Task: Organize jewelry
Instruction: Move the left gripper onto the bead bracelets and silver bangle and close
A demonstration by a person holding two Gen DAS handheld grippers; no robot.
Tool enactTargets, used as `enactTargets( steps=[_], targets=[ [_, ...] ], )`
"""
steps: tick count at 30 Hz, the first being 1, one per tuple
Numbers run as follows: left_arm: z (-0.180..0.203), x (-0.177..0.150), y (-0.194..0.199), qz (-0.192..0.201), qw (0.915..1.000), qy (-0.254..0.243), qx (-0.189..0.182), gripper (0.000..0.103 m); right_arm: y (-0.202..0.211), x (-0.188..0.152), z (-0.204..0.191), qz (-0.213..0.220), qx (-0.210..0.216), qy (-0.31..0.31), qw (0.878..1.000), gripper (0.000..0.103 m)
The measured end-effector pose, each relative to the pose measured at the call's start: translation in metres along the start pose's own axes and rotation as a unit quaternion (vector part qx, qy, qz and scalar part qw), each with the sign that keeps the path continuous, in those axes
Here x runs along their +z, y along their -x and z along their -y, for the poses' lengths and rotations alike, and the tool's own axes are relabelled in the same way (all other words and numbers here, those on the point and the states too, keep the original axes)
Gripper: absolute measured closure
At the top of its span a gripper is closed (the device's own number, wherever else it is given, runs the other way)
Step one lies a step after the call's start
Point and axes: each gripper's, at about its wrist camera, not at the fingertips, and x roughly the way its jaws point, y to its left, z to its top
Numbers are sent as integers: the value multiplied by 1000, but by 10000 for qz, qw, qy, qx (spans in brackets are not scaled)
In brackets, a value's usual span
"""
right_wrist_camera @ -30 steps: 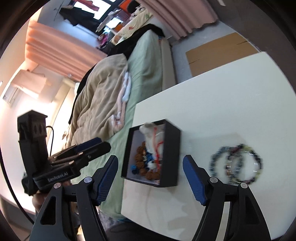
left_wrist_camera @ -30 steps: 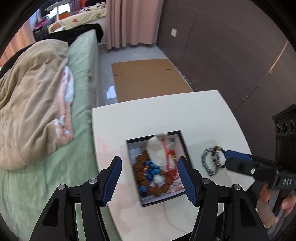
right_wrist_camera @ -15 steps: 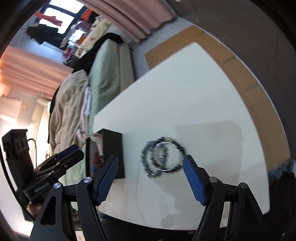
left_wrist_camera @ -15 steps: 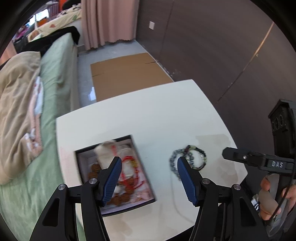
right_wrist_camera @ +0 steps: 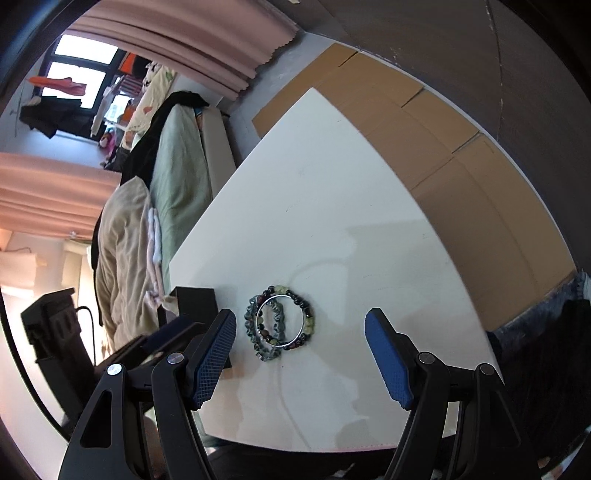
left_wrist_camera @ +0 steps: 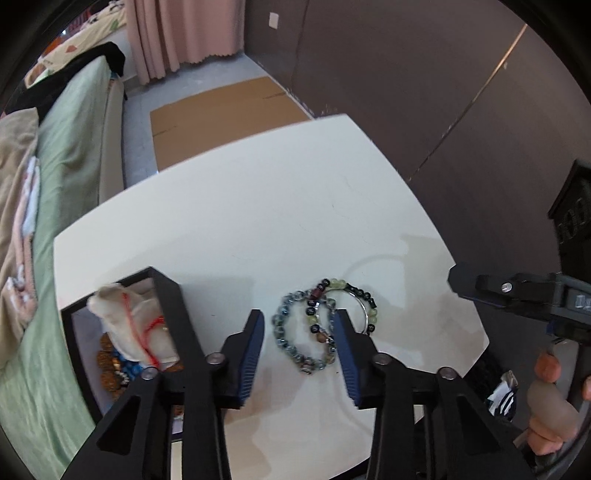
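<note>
Two open tools [left_wrist_camera: 298, 343] [right_wrist_camera: 300, 356] flank stacked bracelets [left_wrist_camera: 321, 325].

A white table [left_wrist_camera: 258, 221] carries a black jewelry box [left_wrist_camera: 173, 306] and overlapping beaded bracelets [left_wrist_camera: 321, 325].

The setting is a lived-in bedroom in a home. A bed [left_wrist_camera: 70, 155] with a green sheet and a rumpled beige quilt [right_wrist_camera: 125, 258] runs alongside a white counter [left_wrist_camera: 258, 221]. Pink curtains [right_wrist_camera: 192, 33] hang at a window [right_wrist_camera: 74, 77], with clothing draped near it. Dark panelled walls [left_wrist_camera: 424, 92] enclose the corner, and flattened cardboard [left_wrist_camera: 221, 110] lies on the grey floor.
</note>
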Motion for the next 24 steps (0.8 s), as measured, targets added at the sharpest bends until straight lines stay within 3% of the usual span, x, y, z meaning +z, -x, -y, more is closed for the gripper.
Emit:
enactTargets(
  steps=[11,13,17,24],
  targets=[
    [18,1,-39,-469,9988,-7,164,79,7,4,11,61,109,-244,9996,30],
    [19,0,-41,-501,9984,-35,248,93,7,4,13,59,115,-259,9996,30],
    [21,0,-42,-507,9981,-86,338,103,7,5,14,53,122,-279,9995,30],
    [21,-2,-27,-325,9982,-213,446,103,5,5,14,23,112,-254,9996,30]
  ],
)
